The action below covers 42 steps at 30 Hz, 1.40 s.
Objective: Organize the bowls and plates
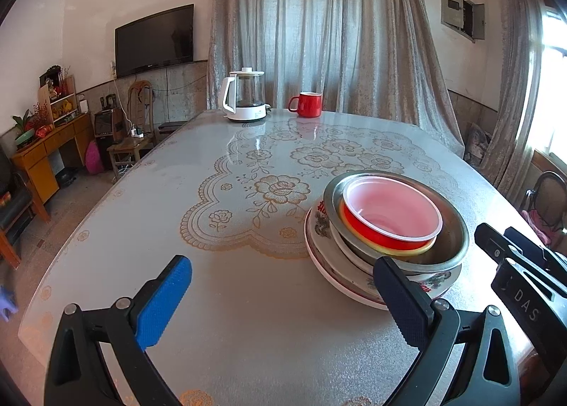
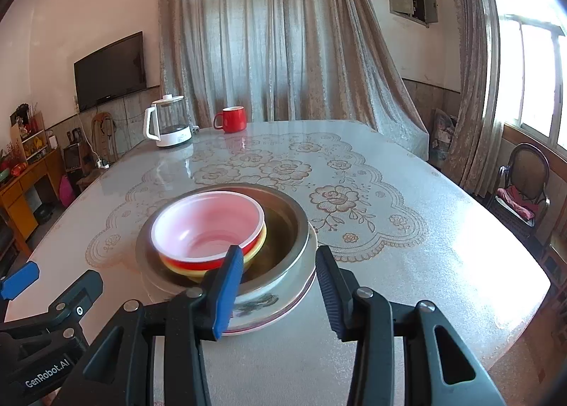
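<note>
Left gripper gaped empty | right gripper half-open, empty | stack just ahead | advice: retreat level, avoid nudging rims.

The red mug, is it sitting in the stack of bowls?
No, the red mug stands alone at the table's far end beside the kettle, well away from the stack of bowls.

White lettering "GenRobot.AI" runs along the black body of the left gripper, at lower left of the right wrist view. The letters "DAS" stand on the black body of the right gripper, at the right edge of the left wrist view. Red characters on the patterned plate are unreadable.
</note>
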{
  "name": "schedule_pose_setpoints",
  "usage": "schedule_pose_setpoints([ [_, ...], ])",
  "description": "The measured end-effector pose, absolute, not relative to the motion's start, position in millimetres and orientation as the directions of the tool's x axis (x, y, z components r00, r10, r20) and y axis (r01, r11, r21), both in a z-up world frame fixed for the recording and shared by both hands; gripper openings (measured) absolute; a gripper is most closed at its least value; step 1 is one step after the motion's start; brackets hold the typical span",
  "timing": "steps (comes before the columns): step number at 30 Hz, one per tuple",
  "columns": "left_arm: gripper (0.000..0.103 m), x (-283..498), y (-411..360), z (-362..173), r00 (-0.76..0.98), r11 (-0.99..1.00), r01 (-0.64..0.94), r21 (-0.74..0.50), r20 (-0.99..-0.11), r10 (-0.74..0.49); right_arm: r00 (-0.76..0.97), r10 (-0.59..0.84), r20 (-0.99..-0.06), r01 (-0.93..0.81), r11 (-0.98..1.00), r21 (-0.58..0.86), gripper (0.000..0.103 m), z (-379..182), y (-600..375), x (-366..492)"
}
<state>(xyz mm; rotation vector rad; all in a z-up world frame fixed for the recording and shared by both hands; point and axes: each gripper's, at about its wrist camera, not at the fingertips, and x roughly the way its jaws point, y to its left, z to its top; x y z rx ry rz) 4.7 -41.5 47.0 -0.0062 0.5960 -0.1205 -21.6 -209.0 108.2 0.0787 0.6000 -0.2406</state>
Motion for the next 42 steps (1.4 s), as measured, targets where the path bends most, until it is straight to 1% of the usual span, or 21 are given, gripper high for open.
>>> schedule_pose_setpoints([
  [7, 0.103, 1.8, -41.2, 48.9, 0.829, 0.992, 0.117, -0.043, -0.546, -0.121, 0.797, -0.195, -0.571, 0.239, 0.971, 0.002, 0.043, 107.0, -208.8, -21.5],
  [23, 0.103, 3.0, -45.7, 45.2, 0.812, 0.987, 0.153, -0.057, -0.562, -0.158, 0.793, -0.194, -0.578, 0.241, 0.971, 0.005, 0.043, 103.5, -208.6, -22.8],
  [42, 0.103, 4.9, -47.0, 42.3, 0.8, 0.985, 0.162, -0.054, -0.577, -0.163, 0.782, -0.192, -0.593, 0.245, 0.969, 0.009, 0.043, 97.0, -210.0, -22.5],
])
